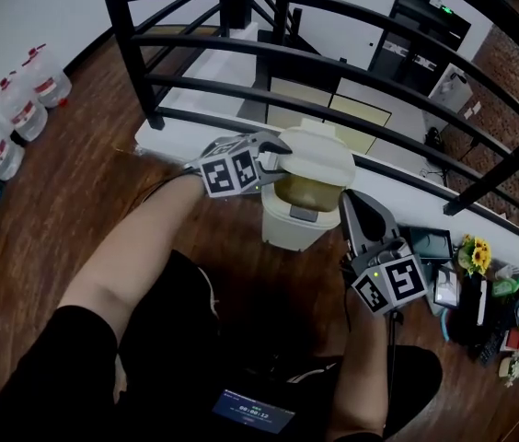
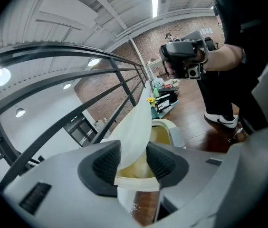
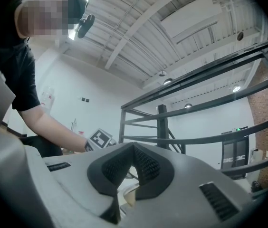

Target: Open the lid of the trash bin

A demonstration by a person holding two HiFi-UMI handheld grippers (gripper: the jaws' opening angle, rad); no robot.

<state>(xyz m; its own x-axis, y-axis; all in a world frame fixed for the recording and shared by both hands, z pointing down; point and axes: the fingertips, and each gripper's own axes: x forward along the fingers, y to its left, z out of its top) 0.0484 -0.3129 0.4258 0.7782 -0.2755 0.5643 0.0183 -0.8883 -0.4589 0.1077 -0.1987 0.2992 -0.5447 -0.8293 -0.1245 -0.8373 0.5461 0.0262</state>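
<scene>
A cream trash bin (image 1: 289,226) stands on the wood floor in front of the railing, with its lid (image 1: 320,154) raised and a yellowish liner showing inside. My left gripper (image 1: 278,157) reaches in from the left at the lid's edge. In the left gripper view the white lid (image 2: 135,127) stands between the jaws of that gripper (image 2: 135,153), against the left pad, with a gap at the right pad. My right gripper (image 1: 356,212) hovers to the right of the bin, apart from it. In its own view the right gripper (image 3: 134,148) has its pads meeting, with nothing between them.
A black metal railing (image 1: 241,44) runs just behind the bin, with a white ledge beyond it. Several water bottles (image 1: 20,109) stand at the far left. Clutter with yellow flowers (image 1: 474,251) lies at the right. A lit screen (image 1: 252,411) sits by my legs.
</scene>
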